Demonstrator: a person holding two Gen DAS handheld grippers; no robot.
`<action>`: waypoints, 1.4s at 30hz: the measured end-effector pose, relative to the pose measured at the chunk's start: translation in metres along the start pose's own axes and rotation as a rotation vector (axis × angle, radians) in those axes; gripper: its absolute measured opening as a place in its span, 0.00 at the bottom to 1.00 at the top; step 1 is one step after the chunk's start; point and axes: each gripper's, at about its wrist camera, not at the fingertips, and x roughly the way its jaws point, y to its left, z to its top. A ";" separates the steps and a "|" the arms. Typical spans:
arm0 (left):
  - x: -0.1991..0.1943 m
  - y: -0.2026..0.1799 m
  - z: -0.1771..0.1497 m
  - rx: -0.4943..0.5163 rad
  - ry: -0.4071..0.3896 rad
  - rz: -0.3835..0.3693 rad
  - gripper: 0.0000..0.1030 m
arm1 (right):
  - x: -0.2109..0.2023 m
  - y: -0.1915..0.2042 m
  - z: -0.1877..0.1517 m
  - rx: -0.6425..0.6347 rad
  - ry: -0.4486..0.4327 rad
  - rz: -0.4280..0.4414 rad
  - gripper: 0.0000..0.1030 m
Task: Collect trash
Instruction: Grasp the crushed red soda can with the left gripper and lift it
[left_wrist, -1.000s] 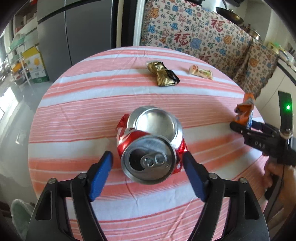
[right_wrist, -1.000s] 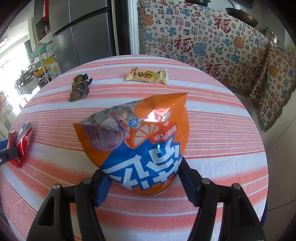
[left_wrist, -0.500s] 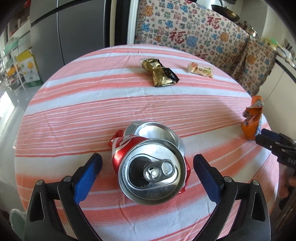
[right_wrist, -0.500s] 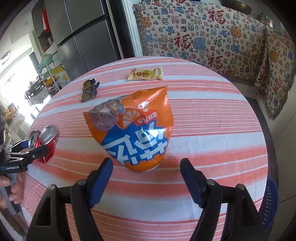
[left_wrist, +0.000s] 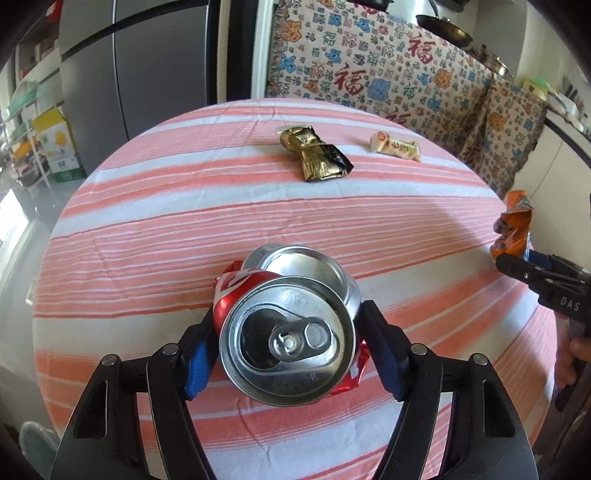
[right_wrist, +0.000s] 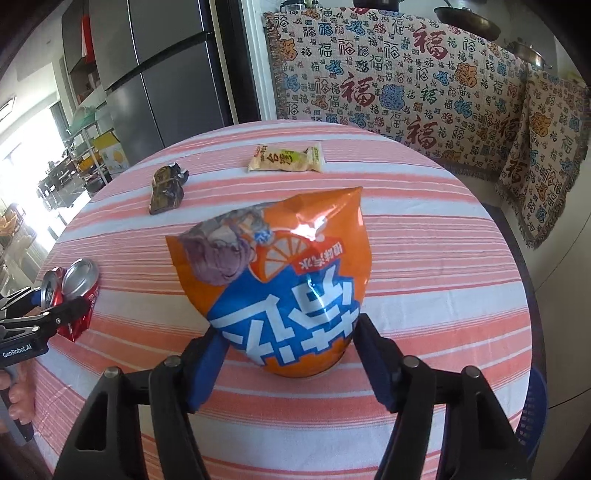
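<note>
A crushed red soda can (left_wrist: 288, 332) sits on the round table with the pink striped cloth (left_wrist: 184, 229). My left gripper (left_wrist: 288, 354) is shut on the can, its blue pads pressing both sides. My right gripper (right_wrist: 288, 358) is shut on the lower part of an orange and blue snack bag (right_wrist: 280, 280). The bag (left_wrist: 513, 229) and the right gripper also show at the right edge of the left wrist view. The can (right_wrist: 74, 291) shows at the left of the right wrist view. A gold and black wrapper (left_wrist: 314, 153) and a pale snack packet (left_wrist: 395, 146) lie at the far side.
A sofa with a patterned throw (right_wrist: 406, 81) stands behind the table. A grey fridge (left_wrist: 147, 66) is at the back left. A blue basket (right_wrist: 535, 406) shows below the table's right edge. Shelves with boxes (left_wrist: 48, 147) stand at the far left.
Both grippers were open half a second ago and have closed, the left on the can and the right on the snack bag. Both have moved in closer.
</note>
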 end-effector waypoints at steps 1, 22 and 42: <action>-0.003 -0.001 0.000 -0.001 -0.008 -0.002 0.71 | -0.004 -0.001 0.000 -0.001 -0.006 0.001 0.67; -0.035 -0.044 0.004 0.070 -0.062 0.040 0.71 | -0.062 -0.032 -0.011 0.032 -0.031 0.046 0.67; -0.056 -0.169 0.025 0.213 -0.076 -0.196 0.71 | -0.114 -0.103 -0.014 0.133 -0.080 0.033 0.67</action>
